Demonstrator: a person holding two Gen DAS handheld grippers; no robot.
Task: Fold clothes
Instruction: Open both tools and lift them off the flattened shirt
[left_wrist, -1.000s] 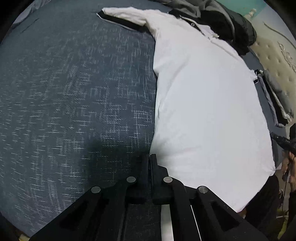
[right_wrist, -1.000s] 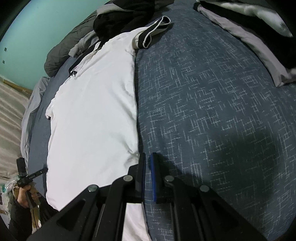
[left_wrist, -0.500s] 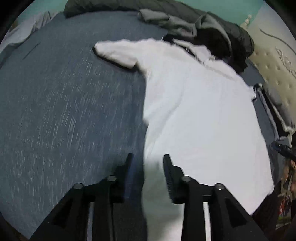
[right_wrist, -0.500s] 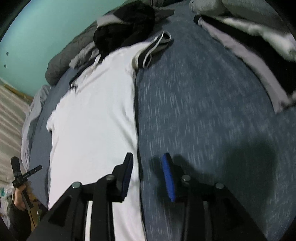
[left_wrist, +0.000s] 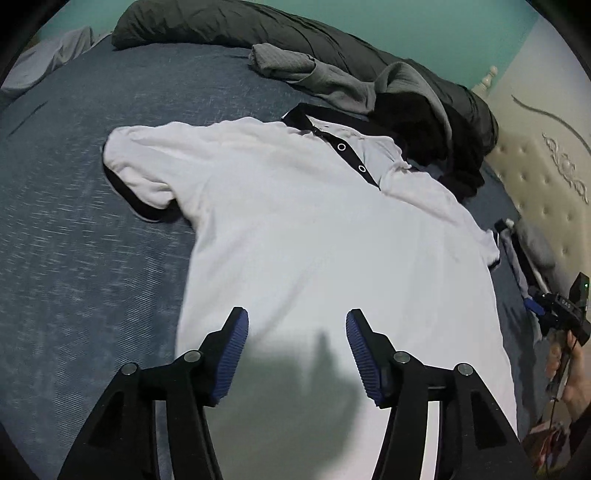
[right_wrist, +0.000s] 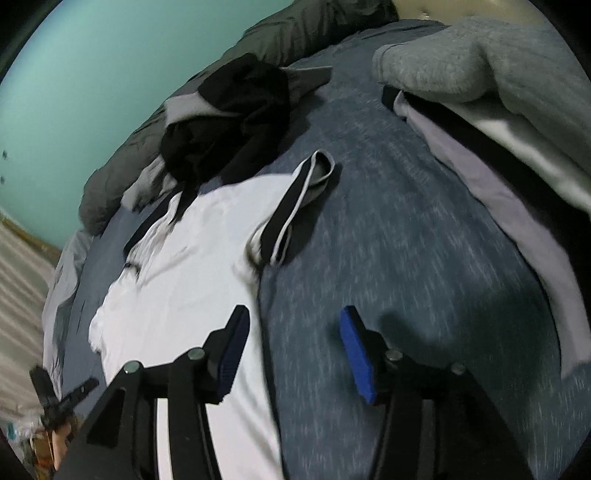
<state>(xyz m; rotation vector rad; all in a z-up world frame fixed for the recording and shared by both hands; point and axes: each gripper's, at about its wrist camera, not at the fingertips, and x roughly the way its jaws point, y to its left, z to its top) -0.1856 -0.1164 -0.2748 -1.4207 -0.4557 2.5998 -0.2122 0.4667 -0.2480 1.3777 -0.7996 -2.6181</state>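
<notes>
left of shirt: bare blue bedspread (left_wrist: 74, 229), wide open for the left gripper (left_wrist: 295, 332), whose jaws are spread over the shirt (left_wrist: 314, 240)
right of shirt: a strip of bare bedspread (right_wrist: 388, 240) under the right gripper (right_wrist: 291, 332)
far side: black garment (right_wrist: 229, 122) and grey clothes (left_wrist: 314, 74) crowd the collar
right edge: folded stack (right_wrist: 480, 92) walls it in
sleeve: cuff (right_wrist: 299, 206) sticks up a bit

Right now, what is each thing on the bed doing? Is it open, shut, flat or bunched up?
left gripper: open, holding nothing, above the shirt.
right gripper: open, holding nothing.
white polo shirt: spread flat, unfolded, collar unbuttoned.
black garment: crumpled in a heap.
grey sweater: bunched up, unfolded.
folded clothes stack: folded and piled.
</notes>
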